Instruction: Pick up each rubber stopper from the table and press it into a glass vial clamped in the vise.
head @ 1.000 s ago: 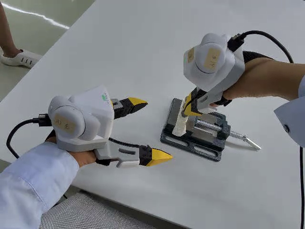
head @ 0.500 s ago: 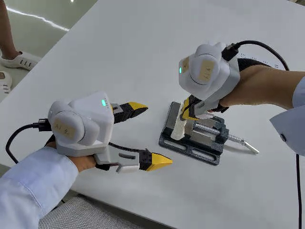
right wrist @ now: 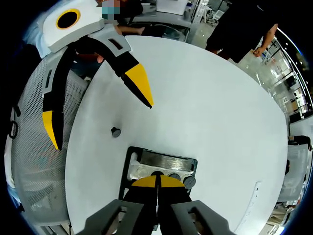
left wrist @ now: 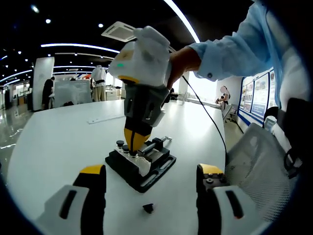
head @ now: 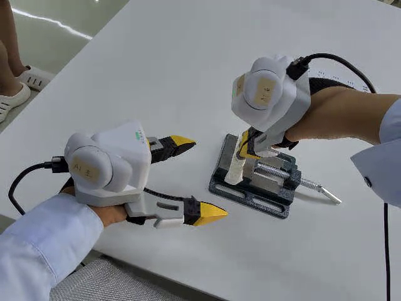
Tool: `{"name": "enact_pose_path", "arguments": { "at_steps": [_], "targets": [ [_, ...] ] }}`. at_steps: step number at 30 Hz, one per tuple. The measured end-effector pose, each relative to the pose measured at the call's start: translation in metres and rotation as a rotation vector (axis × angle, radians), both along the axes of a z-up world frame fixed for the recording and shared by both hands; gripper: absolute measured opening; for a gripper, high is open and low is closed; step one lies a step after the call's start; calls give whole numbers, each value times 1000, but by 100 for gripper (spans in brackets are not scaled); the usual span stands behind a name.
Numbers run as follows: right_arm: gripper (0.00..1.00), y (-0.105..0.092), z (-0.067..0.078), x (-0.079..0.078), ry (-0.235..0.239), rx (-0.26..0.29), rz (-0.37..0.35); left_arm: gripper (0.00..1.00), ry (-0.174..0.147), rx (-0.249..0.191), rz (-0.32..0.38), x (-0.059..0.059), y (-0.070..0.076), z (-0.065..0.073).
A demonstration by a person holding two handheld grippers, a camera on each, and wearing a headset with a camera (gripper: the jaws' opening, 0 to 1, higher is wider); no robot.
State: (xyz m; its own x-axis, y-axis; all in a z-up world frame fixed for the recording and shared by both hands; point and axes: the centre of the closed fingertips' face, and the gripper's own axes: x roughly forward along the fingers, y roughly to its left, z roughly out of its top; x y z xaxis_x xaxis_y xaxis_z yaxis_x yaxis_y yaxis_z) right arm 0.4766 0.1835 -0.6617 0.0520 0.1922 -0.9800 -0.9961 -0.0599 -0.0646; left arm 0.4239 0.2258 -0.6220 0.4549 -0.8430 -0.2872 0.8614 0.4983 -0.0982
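Two tongs (left tongs, right tongs), one vise, one loose stopper

Head view, centre right: right gripper tips cover what the vise clamps. Right gripper view, bottom centre: closed jaws overlap the glass vials, hiding anything pinched between them. Left gripper view, lower centre: rubber stopper too small for detail.

The table is showing a smooth, matt white top. The vise is looking like dark painted metal, its screw gleaming bare steel.
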Motion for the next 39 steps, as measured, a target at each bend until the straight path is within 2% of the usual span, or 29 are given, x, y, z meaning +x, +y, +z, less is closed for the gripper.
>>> {"name": "enact_pose_path", "arguments": {
  "at_steps": [12, 16, 20, 25, 28, 32, 35, 36, 37, 39],
  "targets": [
    [0, -1, -1, 0, 13, 5, -23, 72, 4, -3, 5, -1, -1, 0],
    [0, 0, -2, 1, -3, -7, -14, 72, 6, -1, 6, -2, -1, -1],
    [0, -2, -2, 1, 2, 14, -31, 72, 1, 2, 1, -3, -2, 0],
    [0, -1, -1, 1, -22, 25, -36, 72, 3, 1, 7, -3, 0, 2],
    [0, -1, 1, 3, -6, 48, -74, 72, -3, 3, 5, -5, 1, 4],
    [0, -2, 2, 4, 17, 110, -108, 72, -6, 13, 9, -6, 7, 5],
    [0, -3, 3, 3, 10, 138, -118, 72, -5, 16, 14, -6, 9, 5],
    [0, -6, 3, 5, -17, 125, -118, 72, -5, 20, 14, -6, 10, 5],
    [1, -5, 4, 6, -32, 139, -110, 72, -5, 22, 15, -6, 11, 5],
    [3, -4, 6, 4, -23, 165, -124, 71, -3, 24, 14, -6, 11, 4]
  ]
}}
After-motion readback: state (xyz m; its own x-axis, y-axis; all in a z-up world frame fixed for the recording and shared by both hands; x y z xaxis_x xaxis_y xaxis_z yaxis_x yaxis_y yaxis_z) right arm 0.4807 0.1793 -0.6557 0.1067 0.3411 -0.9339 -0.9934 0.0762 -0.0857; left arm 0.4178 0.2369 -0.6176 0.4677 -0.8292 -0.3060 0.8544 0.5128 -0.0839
